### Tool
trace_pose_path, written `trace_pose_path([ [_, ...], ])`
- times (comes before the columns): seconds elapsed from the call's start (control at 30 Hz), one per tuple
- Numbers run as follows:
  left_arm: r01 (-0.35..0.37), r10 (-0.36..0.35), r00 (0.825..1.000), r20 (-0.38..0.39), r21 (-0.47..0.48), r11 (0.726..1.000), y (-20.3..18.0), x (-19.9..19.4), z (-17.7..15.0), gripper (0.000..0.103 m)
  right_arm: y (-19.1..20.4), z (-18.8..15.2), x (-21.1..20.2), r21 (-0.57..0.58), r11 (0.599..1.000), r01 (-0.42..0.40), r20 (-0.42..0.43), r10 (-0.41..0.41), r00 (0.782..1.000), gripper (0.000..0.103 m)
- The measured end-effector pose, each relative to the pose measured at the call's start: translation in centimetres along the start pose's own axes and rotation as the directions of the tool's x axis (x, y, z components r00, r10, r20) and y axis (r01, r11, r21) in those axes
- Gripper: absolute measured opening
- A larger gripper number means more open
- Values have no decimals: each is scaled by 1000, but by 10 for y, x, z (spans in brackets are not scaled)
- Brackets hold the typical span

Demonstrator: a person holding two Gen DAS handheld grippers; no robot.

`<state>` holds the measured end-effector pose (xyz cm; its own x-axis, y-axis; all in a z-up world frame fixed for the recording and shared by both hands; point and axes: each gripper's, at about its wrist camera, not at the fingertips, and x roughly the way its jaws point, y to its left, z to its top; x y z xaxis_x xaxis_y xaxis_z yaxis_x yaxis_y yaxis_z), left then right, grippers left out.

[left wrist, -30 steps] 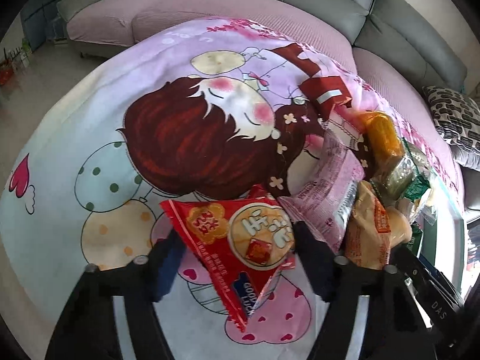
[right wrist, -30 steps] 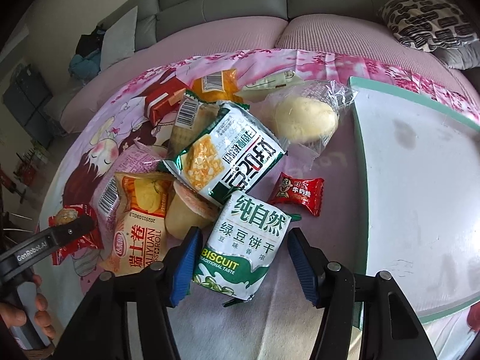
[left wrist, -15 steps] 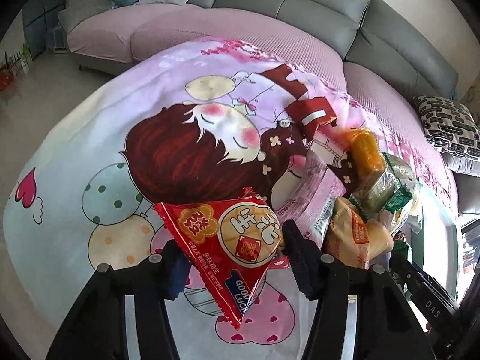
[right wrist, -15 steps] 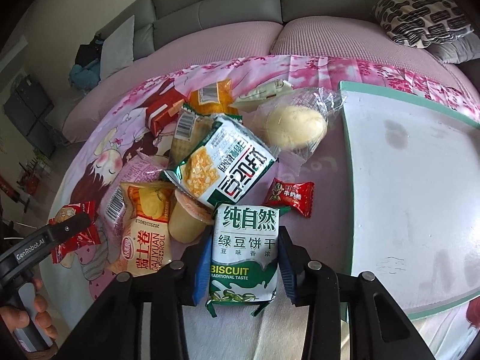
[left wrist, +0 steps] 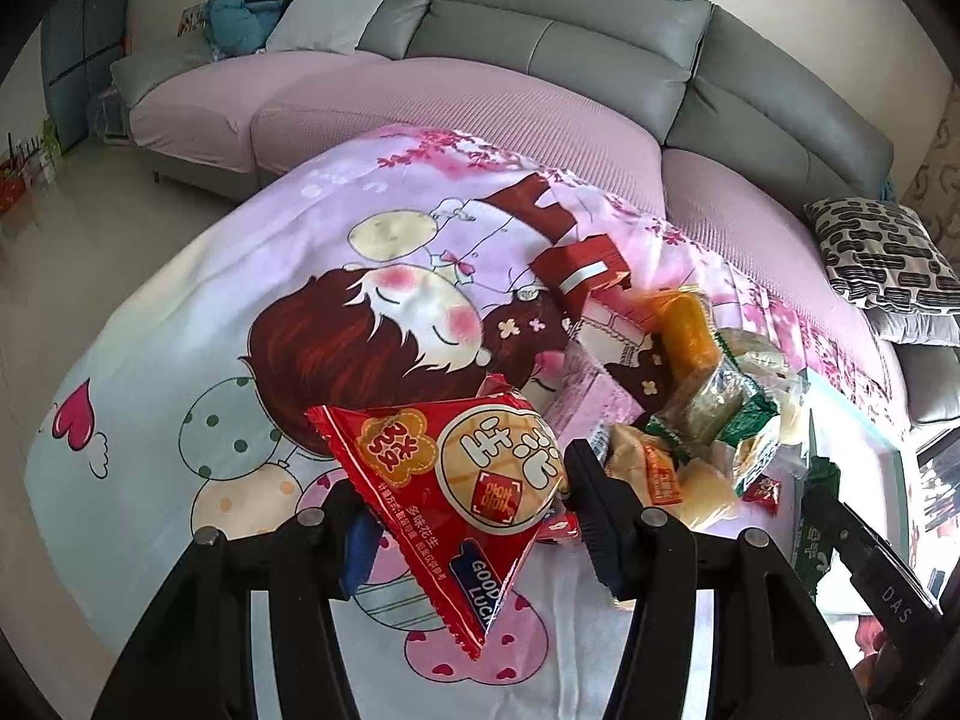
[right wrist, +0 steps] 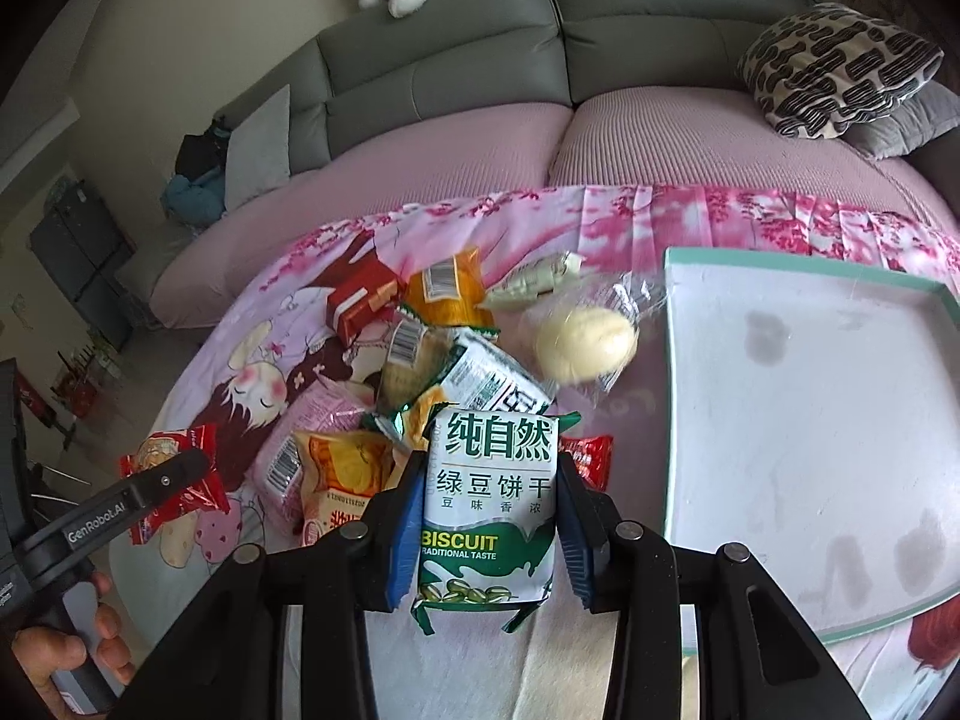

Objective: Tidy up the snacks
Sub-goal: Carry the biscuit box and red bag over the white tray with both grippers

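My left gripper [left wrist: 465, 510] is shut on a red triangular snack packet [left wrist: 456, 480] and holds it above the cartoon blanket [left wrist: 240, 312]. The packet and gripper also show in the right wrist view [right wrist: 171, 480]. My right gripper [right wrist: 489, 516] is shut on a green and white biscuit packet [right wrist: 489, 504], lifted above a pile of snacks [right wrist: 420, 372]. The pile holds a yellow roll packet [right wrist: 342, 480], a pink packet [right wrist: 300, 438], a wrapped bun [right wrist: 585, 342], an orange packet [right wrist: 447, 294] and a red box [right wrist: 360, 306].
A white tray with a teal rim [right wrist: 666, 396] lies to the right of the pile. A small red candy [right wrist: 591, 459] lies beside the tray. A sofa with a patterned cushion [right wrist: 840, 69] runs behind the blanket.
Both grippers closed on their packets and lifted them; the views rose and tilted back, showing more of the sofa.
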<state>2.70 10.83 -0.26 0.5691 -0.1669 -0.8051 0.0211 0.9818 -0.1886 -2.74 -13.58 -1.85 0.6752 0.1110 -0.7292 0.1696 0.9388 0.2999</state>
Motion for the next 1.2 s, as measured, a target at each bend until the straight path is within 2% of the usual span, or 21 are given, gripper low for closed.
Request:
trace_pose_path([
  [0.23,36,-36,999,7,41,999,-24,-8,5,59,-28,11,-13,44,998,51,56,-53,997,42],
  [0.53,112,-116,993,9,177,978,-91,-21,15,59,-79,24,-37,154,978,143,119,-162,980,42],
  [0.67,157,-164,986,6,253,955,-130,-24,16,59,-103,28,-48,195,960,201,131,-228,965,42],
  [0.83,224,-233,972,-17,345,912,-180,-20,12,59,-132,30,-54,253,942,219,125,-256,958,42],
  [1.2,301,-294,952,-88,459,836,-259,15,-1,59,-174,31,-63,328,902,282,129,-339,932,42],
])
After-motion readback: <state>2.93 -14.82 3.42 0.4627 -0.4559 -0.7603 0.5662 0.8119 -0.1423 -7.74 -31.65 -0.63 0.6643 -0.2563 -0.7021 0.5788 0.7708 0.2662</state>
